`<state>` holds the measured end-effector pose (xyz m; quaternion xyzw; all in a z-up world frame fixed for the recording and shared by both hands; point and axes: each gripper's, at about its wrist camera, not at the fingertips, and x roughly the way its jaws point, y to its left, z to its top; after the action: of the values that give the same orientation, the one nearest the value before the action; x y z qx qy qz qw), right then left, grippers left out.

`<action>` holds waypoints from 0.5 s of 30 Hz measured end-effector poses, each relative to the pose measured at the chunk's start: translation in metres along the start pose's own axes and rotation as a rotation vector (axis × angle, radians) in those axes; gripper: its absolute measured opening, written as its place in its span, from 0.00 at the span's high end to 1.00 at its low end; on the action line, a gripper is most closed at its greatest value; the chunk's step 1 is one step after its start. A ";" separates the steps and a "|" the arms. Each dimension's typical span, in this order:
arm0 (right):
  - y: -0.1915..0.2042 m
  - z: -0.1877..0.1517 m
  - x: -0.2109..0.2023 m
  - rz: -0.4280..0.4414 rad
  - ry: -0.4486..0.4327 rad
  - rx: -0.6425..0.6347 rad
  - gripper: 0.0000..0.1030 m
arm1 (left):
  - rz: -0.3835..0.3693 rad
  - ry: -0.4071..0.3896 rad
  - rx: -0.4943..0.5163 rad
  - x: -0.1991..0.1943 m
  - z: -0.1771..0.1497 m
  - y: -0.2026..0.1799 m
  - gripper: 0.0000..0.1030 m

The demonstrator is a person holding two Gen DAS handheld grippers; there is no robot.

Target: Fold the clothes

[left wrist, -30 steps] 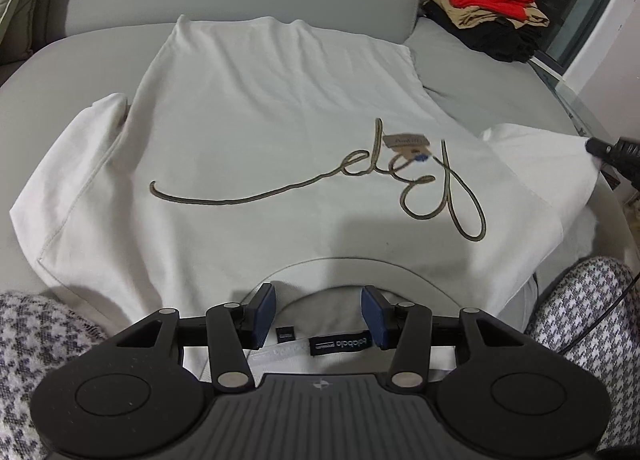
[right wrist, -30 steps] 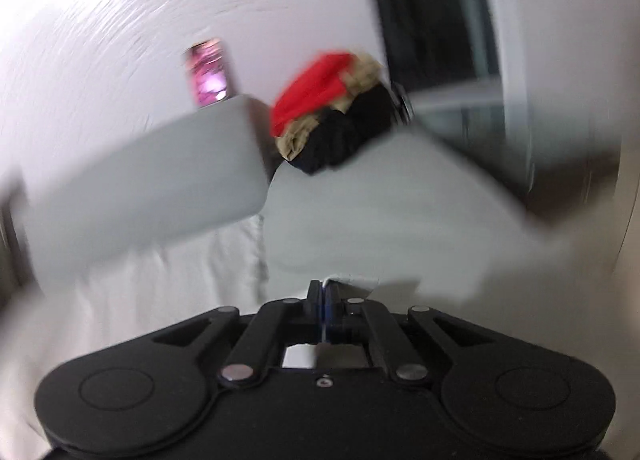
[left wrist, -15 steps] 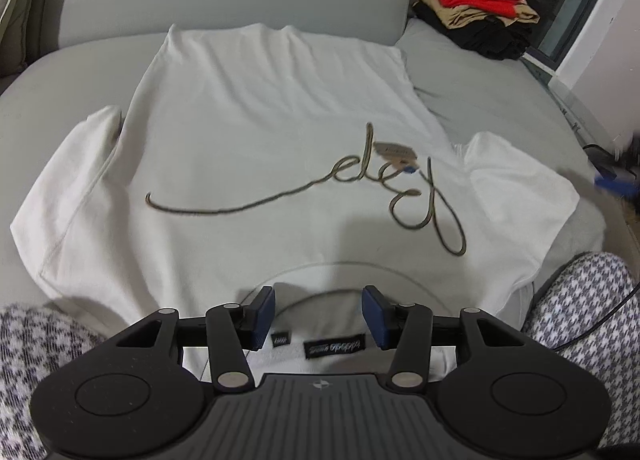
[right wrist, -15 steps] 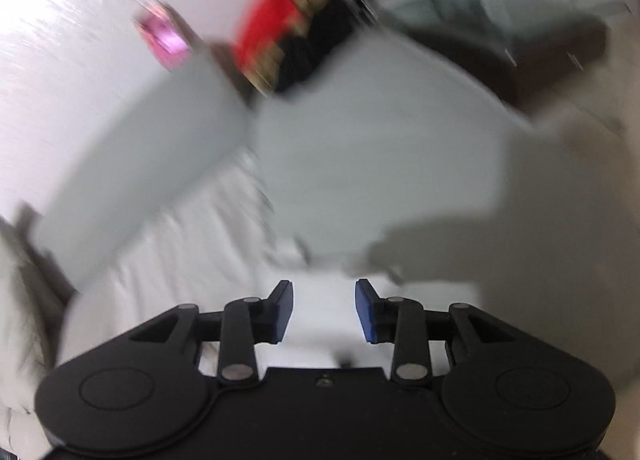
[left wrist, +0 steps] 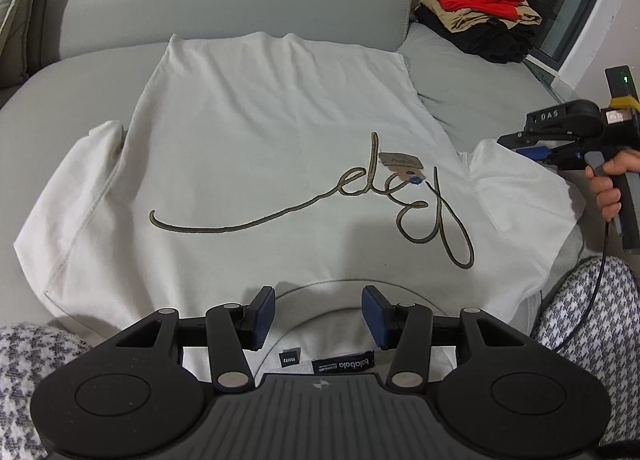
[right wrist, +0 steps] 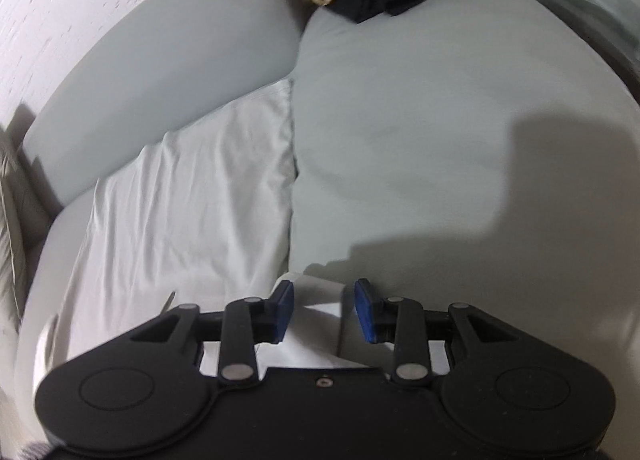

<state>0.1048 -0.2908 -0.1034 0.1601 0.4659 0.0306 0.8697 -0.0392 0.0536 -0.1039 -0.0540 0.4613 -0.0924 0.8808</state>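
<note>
- The white shirt point(left wrist: 280, 139) lies face up and flat on the sofa point(left wrist: 480, 87). Its long axis runs from the collar point(left wrist: 320, 288) at the seat's front edge to the hem by the backrest.
- Our left tool point(left wrist: 318, 316) hangs just above the collar, jaws apart and gripping nothing.
- Our right tool point(right wrist: 323, 310) sits over the right sleeve point(left wrist: 516, 187), toward the seat's right edge. Its jaws have just been closing, yet they show a clear gap. Sleeve cloth lies below that gap, and we see no pad pressing on it.
- The sleeve lies straight ahead of and below the right tool, so we judge that hand the nearer for folding it inward across the chest.
- A second ago the right tool held this sleeve's tip pinched and lifted. Now the sleeve is spread flat and the right tool has swung lower over it. The left tool has kept its place.
- Folded clothes point(left wrist: 476, 15) are stacked at the far right corner.
</note>
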 end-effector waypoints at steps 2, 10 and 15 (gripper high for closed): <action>0.005 -0.003 -0.002 -0.035 -0.037 -0.042 0.96 | 0.002 -0.007 0.003 0.000 0.000 0.000 0.55; 0.041 -0.019 0.010 -0.354 -0.266 -0.289 0.95 | 0.009 -0.009 0.021 0.015 0.001 -0.004 0.55; 0.027 -0.020 -0.022 -0.366 -0.254 -0.166 0.55 | 0.029 -0.026 0.034 0.006 -0.001 0.002 0.55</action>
<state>0.0783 -0.2649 -0.0882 0.0035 0.3700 -0.1096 0.9225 -0.0364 0.0537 -0.1098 -0.0333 0.4487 -0.0866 0.8888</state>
